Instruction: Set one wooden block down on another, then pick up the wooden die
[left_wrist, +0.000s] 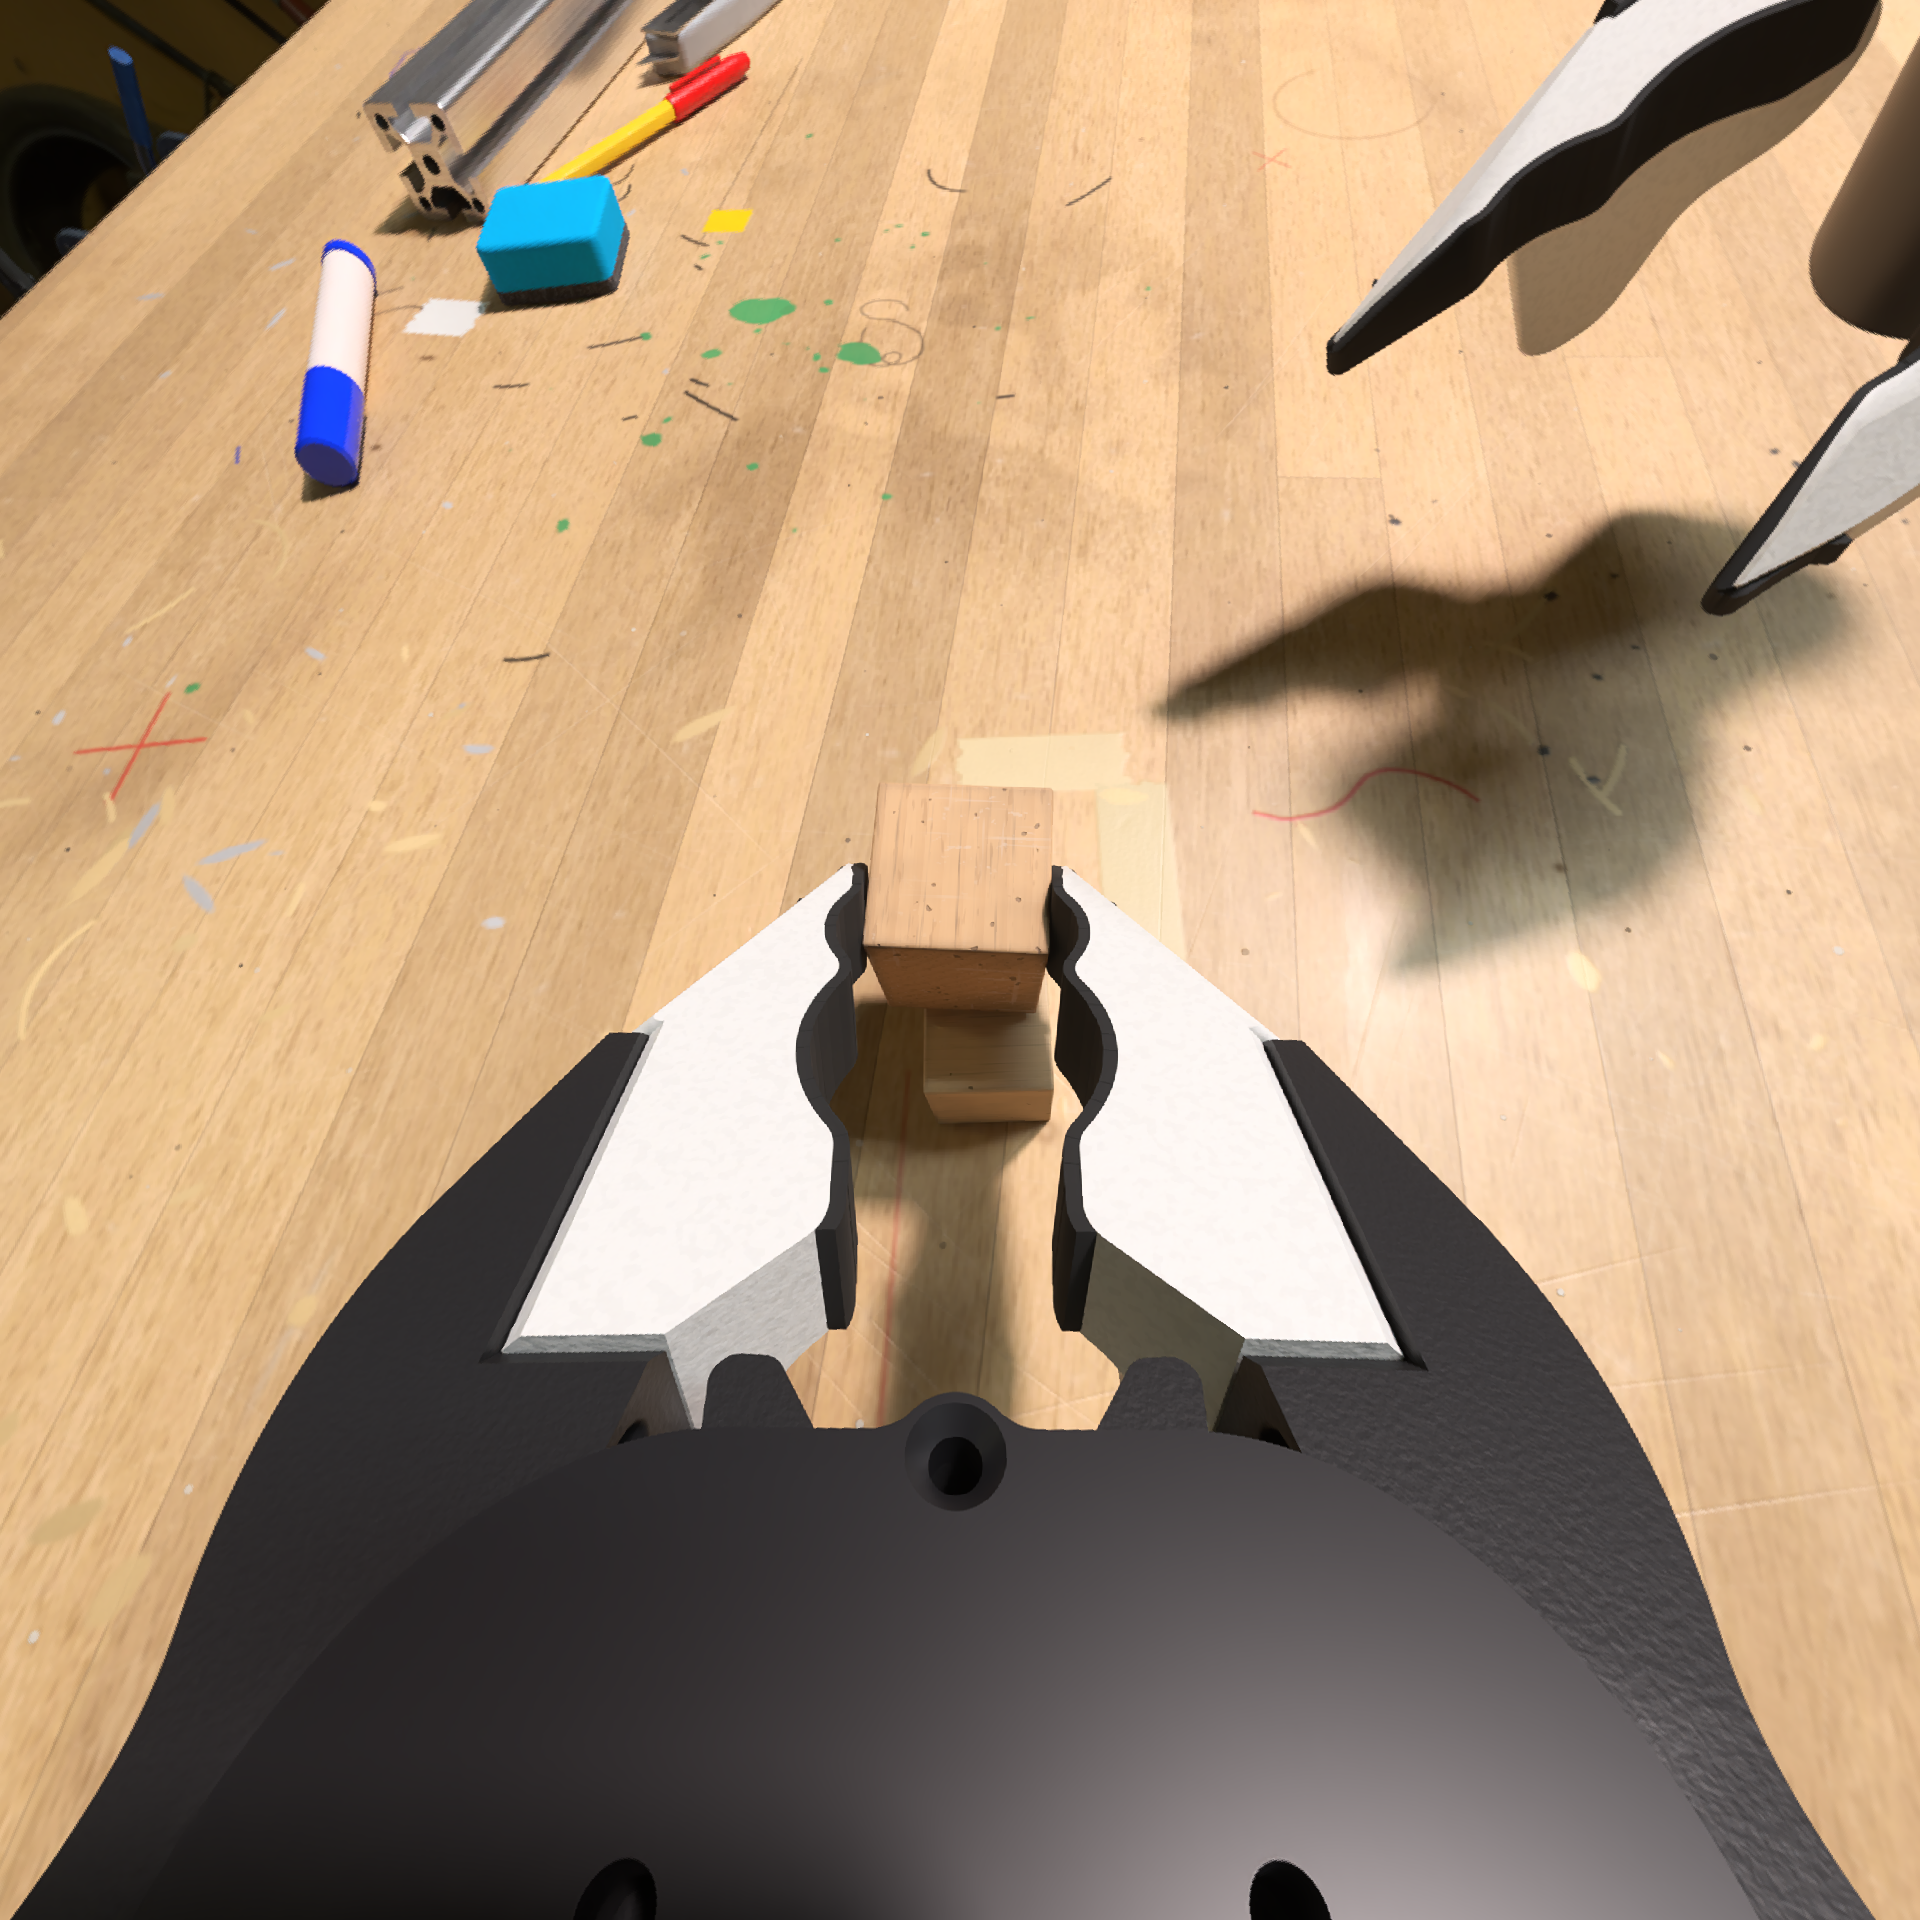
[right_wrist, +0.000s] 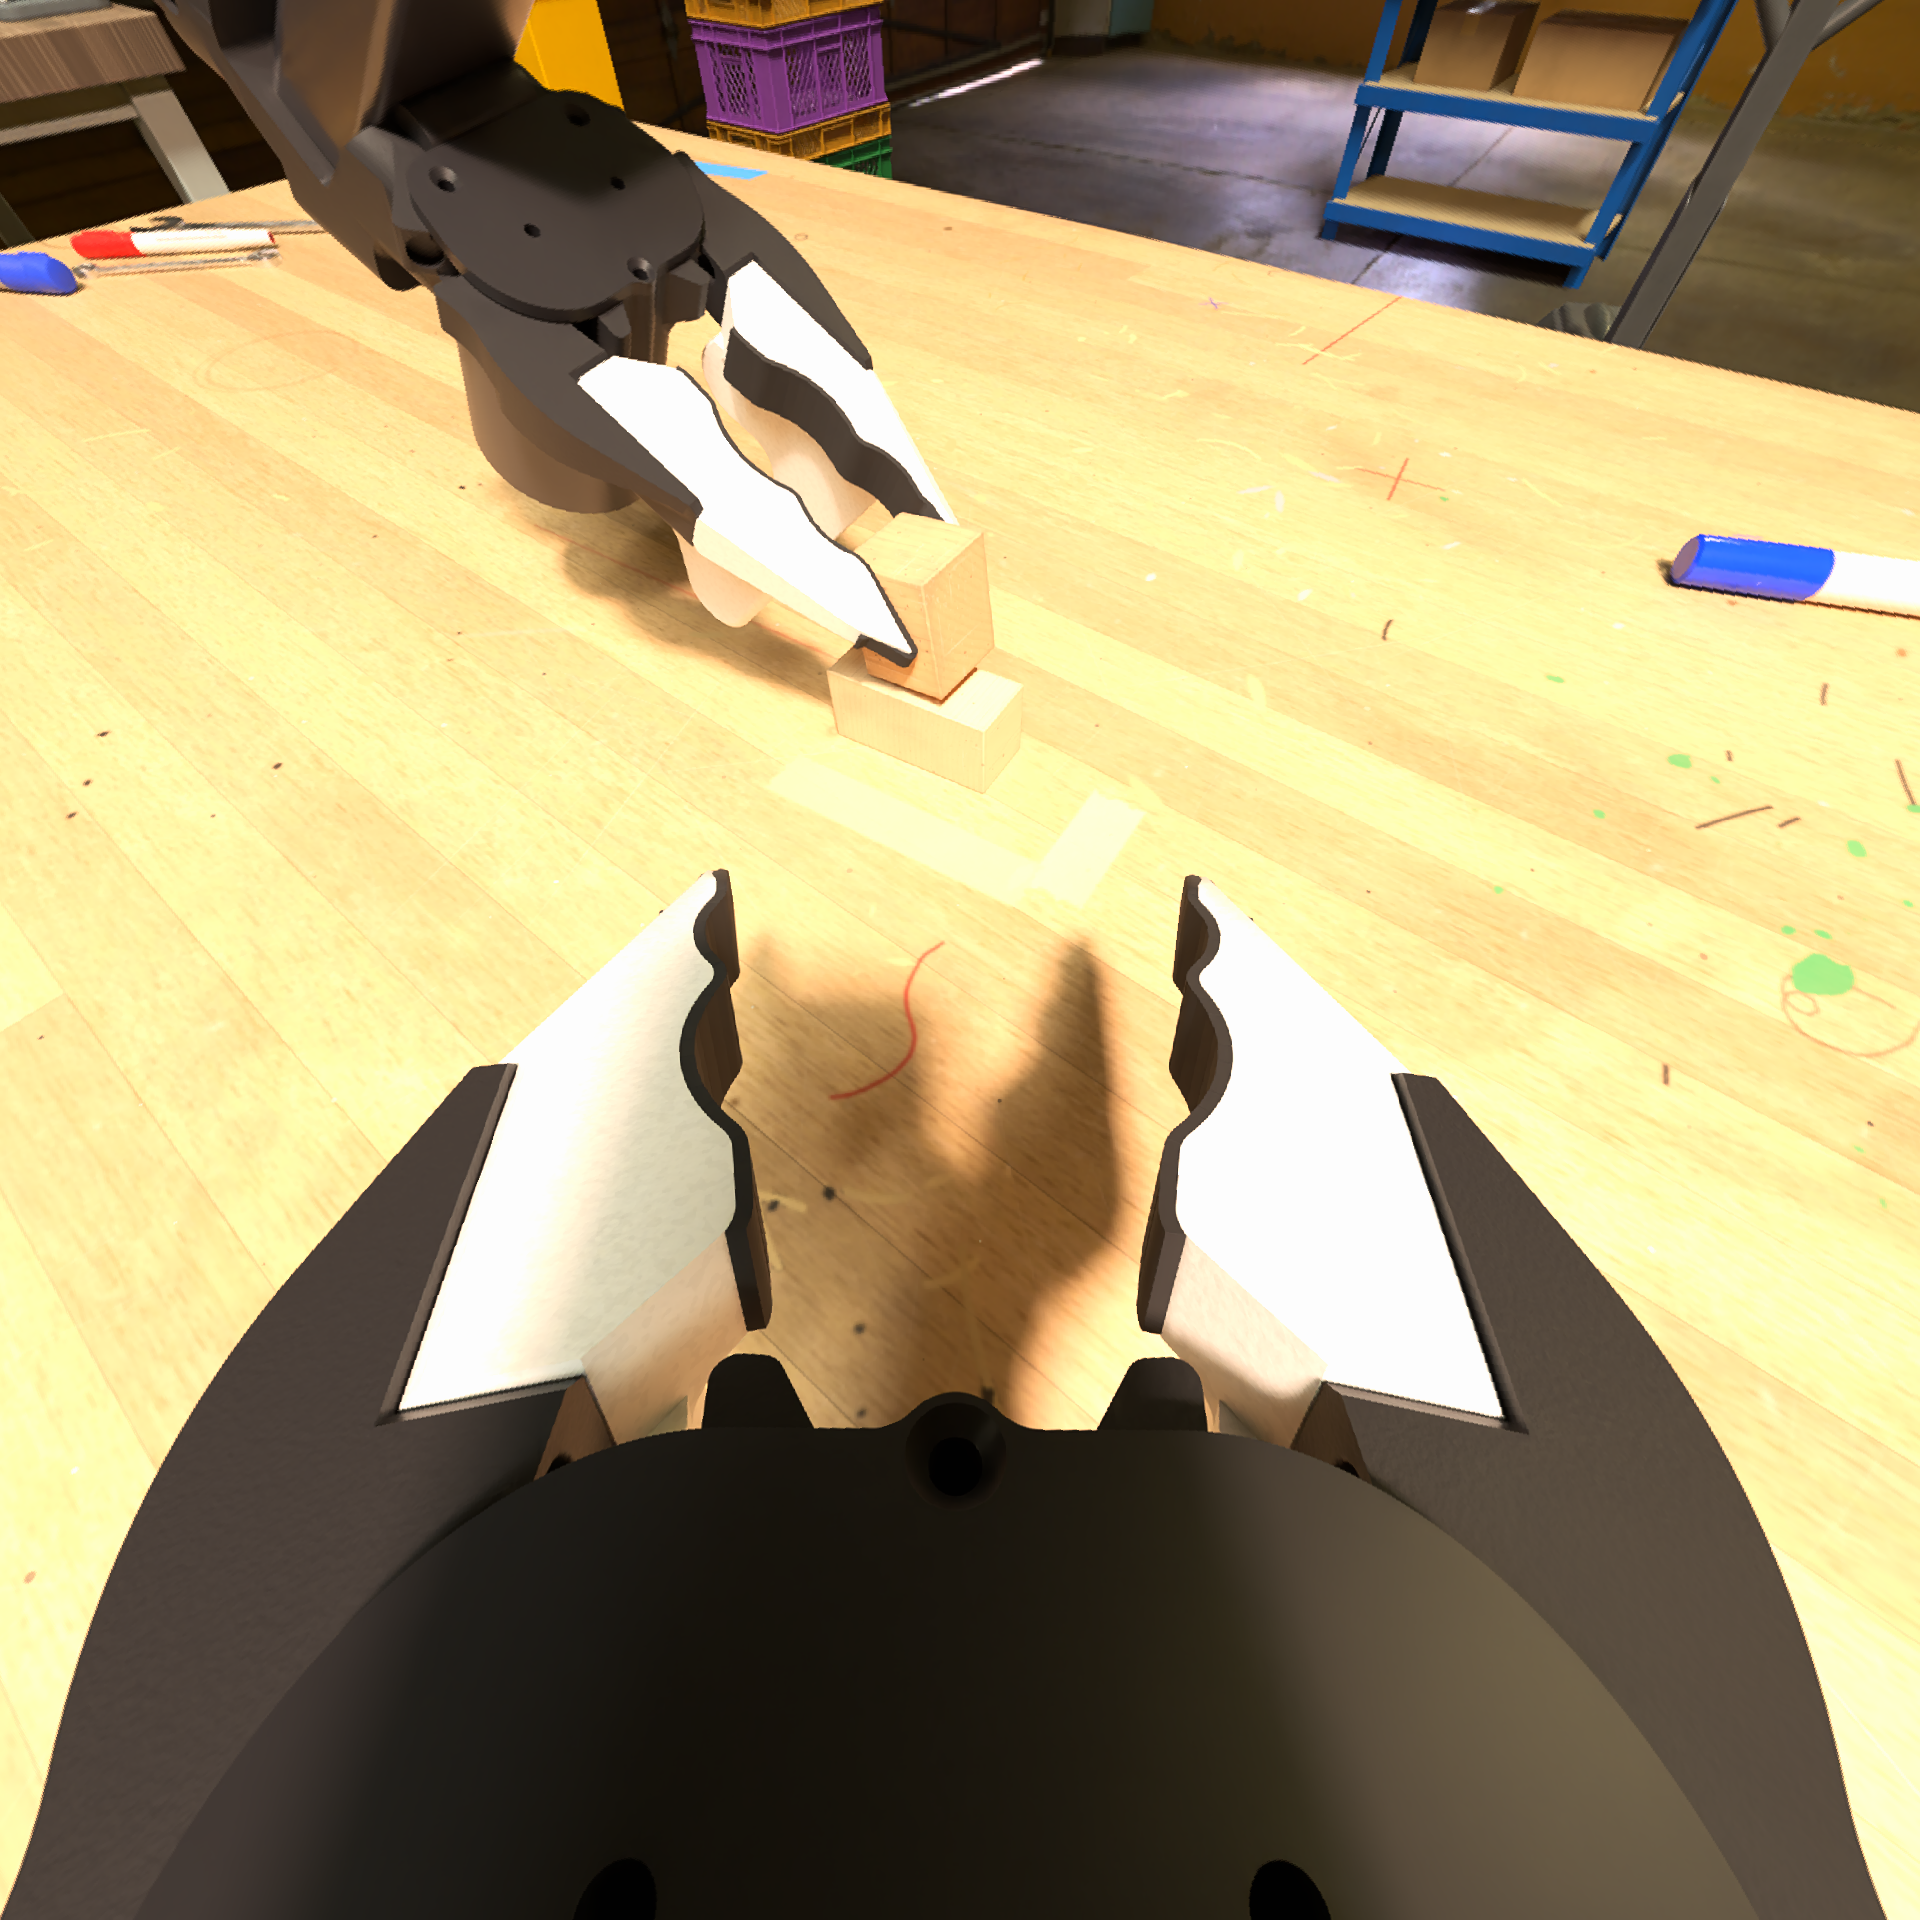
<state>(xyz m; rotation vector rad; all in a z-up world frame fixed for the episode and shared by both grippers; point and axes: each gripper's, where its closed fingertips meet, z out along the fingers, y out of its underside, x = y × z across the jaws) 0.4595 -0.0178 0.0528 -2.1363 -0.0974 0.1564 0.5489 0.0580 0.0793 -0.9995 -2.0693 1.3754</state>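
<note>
My left gripper (left_wrist: 958, 883) is shut on a wooden block (left_wrist: 961, 873), which rests on or just above a second, paler wooden block (left_wrist: 992, 1070) on the workbench. In the right wrist view the held block (right_wrist: 940, 608) sits on the lower block (right_wrist: 925, 727), with the left gripper (right_wrist: 920, 592) clamped around it. My right gripper (right_wrist: 956, 894) is open and empty, hovering over the bench in front of the stack; its fingers (left_wrist: 1538, 197) show at the upper right of the left wrist view. No die is in view.
A blue-capped marker (left_wrist: 338, 364), a blue eraser (left_wrist: 553, 234), a red-and-yellow marker (left_wrist: 665, 109) and aluminium profiles (left_wrist: 468, 104) lie at the far left. The blue marker (right_wrist: 1787, 571) lies right of the stack. The bench edge (right_wrist: 1455, 301), crates (right_wrist: 790, 73) and a blue shelf (right_wrist: 1496, 145) lie beyond.
</note>
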